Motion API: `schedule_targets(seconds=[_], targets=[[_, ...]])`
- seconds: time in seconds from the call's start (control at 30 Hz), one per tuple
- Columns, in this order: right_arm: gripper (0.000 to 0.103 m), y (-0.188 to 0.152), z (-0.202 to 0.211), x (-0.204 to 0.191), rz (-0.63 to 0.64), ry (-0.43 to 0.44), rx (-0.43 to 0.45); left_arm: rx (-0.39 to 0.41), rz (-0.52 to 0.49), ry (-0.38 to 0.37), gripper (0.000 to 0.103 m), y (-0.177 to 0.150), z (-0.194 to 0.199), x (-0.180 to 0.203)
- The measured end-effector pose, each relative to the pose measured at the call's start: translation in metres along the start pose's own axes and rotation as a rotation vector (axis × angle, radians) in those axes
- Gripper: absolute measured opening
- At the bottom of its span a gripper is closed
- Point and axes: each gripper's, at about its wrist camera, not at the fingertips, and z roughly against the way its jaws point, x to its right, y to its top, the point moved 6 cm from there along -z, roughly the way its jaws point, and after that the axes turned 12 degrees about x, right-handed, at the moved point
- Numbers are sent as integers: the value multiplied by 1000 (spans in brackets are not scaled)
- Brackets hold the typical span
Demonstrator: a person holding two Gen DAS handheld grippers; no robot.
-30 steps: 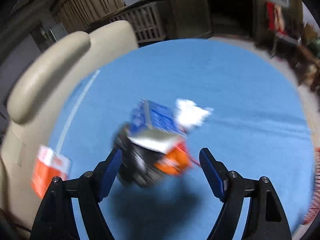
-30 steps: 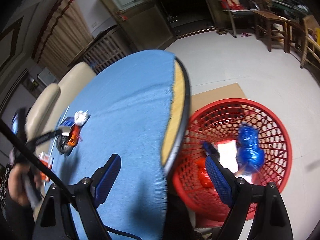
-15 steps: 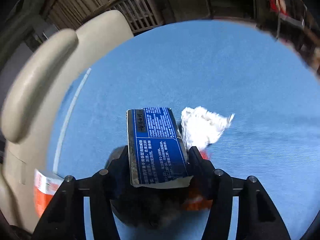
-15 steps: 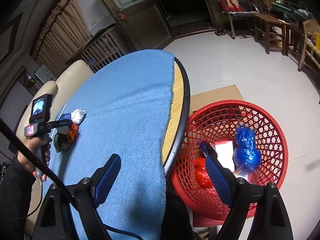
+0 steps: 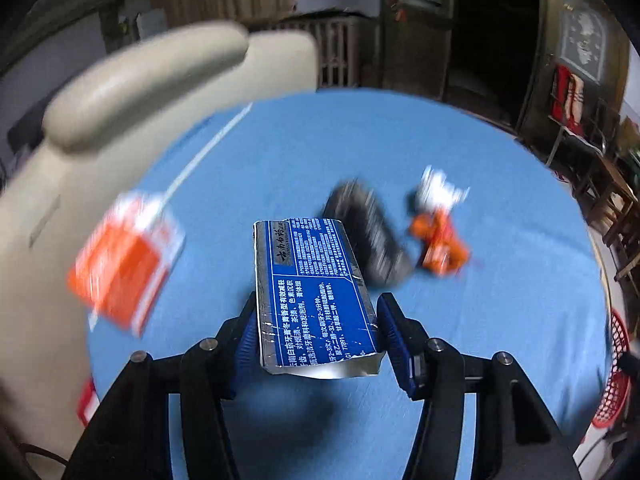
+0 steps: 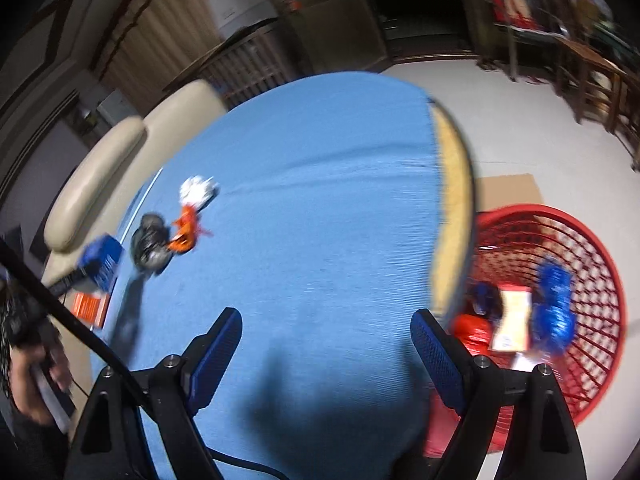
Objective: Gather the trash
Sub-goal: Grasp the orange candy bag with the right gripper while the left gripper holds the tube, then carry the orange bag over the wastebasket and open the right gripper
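Observation:
My left gripper is shut on a blue and silver toothpaste box, held above the blue tablecloth. On the cloth lie a dark crumpled bag, an orange wrapper, a white paper wad and an orange and white carton. In the right wrist view the box hangs at the far left, beside the dark bag, orange wrapper and paper wad. My right gripper is open over the cloth with nothing between its fingers.
A red mesh basket stands on the floor right of the table, holding a blue bag, a red bag and a flat packet. A beige sofa runs along the table's left side. Wooden chairs stand far right.
My left gripper closed on the toothpaste box and lifted it away from the pile, leaving the dark bag, wrapper and paper wad on the cloth. My right gripper swung left over the table.

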Motion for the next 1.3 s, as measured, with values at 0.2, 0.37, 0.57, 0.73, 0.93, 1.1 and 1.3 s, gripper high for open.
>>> schedule_targets(seconds=[0.2,0.37,0.57,0.73,0.93,1.1,1.3], targets=[[88,11,-48,-77,108,116,-46,-84,65,-12,59,-50,-11,-13],[88,33,-108,-135,131,181,-79,-69,86,-29,59,-56,-9,-17],[77,35,-180,-186,208,156,-159,-71,97,-49,59,-59,-10,-22],[34,26,-213,-198,307,67,-192,-73,104,-52,59,-60,-9,-23],[29,23,-169,-176,276,107,-141,-78,78,-21,59,-57,-8,-16],[29,8,-117,-147,207,151,-102,-77,58,-6,59,-56,2,-1],[29,-19,-70,-130,107,239,-88,-59,-3,15,59,-50,22,19]])
